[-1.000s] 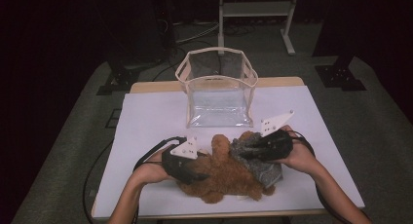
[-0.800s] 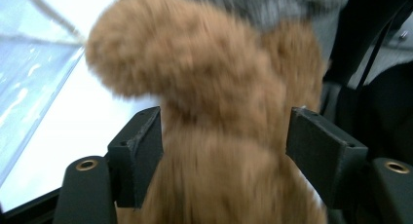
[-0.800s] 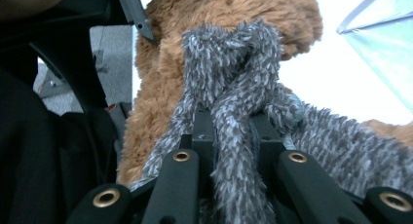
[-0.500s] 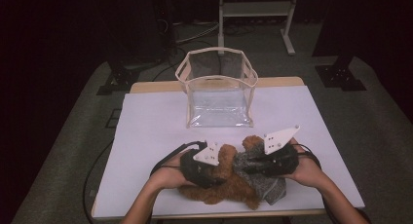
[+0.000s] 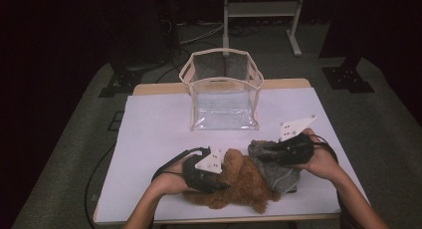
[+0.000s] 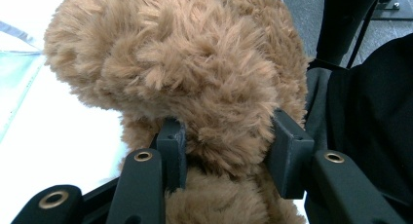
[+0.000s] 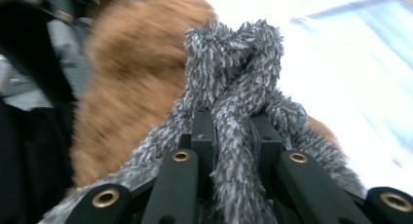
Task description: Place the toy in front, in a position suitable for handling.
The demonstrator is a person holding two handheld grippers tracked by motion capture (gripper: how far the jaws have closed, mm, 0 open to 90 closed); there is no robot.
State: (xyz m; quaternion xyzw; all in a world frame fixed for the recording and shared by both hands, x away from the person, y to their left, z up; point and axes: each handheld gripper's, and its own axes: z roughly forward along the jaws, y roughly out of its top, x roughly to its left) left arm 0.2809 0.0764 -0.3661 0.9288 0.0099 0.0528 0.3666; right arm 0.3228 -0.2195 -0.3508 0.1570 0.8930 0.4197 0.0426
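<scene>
Fur could slip: left gripper (image 6: 226, 153) pinches only brown plush (image 6: 195, 73), right gripper (image 7: 233, 136) only a grey plush (image 7: 234, 78) fold

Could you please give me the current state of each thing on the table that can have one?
clear bag: upright, open on top, empty.
brown plush: lying on the table, pinched.
grey plush: against the brown one, pinched.
left gripper: shut on brown plush.
right gripper: shut on grey plush.
</scene>
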